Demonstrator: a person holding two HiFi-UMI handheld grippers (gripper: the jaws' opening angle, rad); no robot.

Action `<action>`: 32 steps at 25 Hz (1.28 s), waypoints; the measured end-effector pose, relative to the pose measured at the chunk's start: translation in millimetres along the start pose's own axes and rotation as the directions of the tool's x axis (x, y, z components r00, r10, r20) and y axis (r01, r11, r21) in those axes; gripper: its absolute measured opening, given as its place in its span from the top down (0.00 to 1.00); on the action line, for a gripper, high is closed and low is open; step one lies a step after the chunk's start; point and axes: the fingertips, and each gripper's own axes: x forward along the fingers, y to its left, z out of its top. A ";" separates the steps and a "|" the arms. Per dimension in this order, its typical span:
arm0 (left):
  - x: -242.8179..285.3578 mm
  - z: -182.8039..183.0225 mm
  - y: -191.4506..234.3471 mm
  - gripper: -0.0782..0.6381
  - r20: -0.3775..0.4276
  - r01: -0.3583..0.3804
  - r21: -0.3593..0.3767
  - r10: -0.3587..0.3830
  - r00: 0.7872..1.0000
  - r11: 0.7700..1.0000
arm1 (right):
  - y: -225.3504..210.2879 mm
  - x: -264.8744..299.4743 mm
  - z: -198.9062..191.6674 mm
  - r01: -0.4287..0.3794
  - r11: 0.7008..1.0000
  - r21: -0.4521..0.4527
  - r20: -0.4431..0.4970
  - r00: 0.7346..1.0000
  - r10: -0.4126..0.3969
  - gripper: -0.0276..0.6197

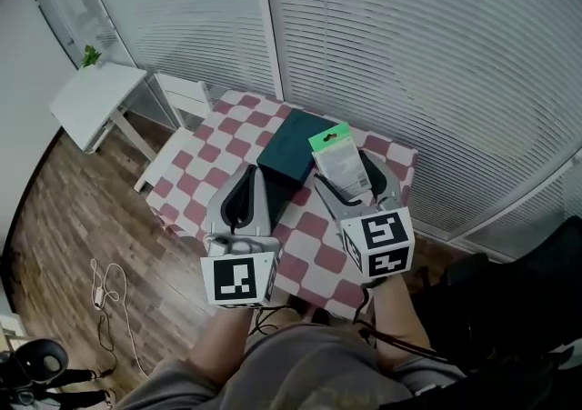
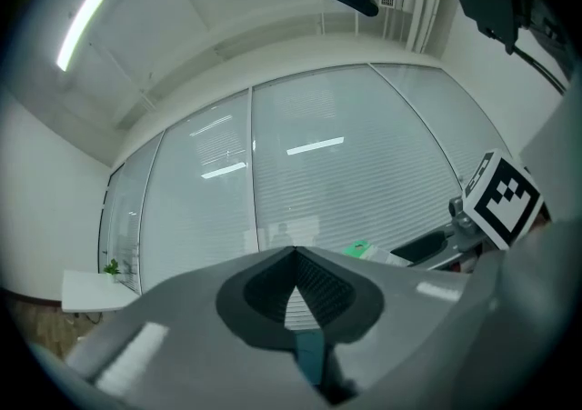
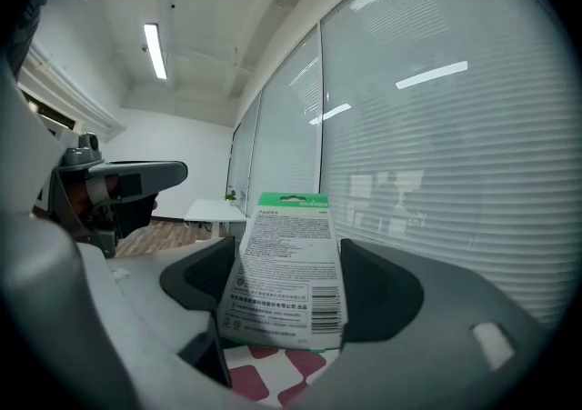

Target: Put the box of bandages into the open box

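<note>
Small table [image 1: 195,167], its whole top covered by a red-and-white check cloth [image 1: 314,245]. Both claws sit above its near half: left gripper [image 1: 252,172] and right gripper [image 1: 341,163]. One item lies on the cloth, a dark teal box [image 1: 293,152]. It lies flat, just ahead of the left gripper's tips and to the left of the right gripper. Check squares also show below the right gripper's jaws in its own view. The table stands on a wood-plank floor [image 1: 64,217].
</note>
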 end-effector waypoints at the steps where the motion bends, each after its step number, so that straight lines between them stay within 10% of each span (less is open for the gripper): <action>1: -3.9 -1.0 0.7 0.89 -0.006 -0.003 0.005 0.003 1.000 1.000 | 2.3 0.0 -1.9 -0.004 1.000 0.006 0.000 1.000 0.004 0.36; 14: 2.4 -22.9 50.2 0.89 -0.005 0.030 -0.012 -0.030 1.000 0.999 | 25.2 41.4 -4.6 0.055 0.998 0.002 -0.018 0.998 -0.055 0.36; 32: 60.1 -50.6 160.0 0.89 0.056 0.344 -0.066 -0.340 0.939 0.937 | 83.7 128.2 -8.0 0.346 0.936 0.060 -0.118 0.934 -0.337 0.35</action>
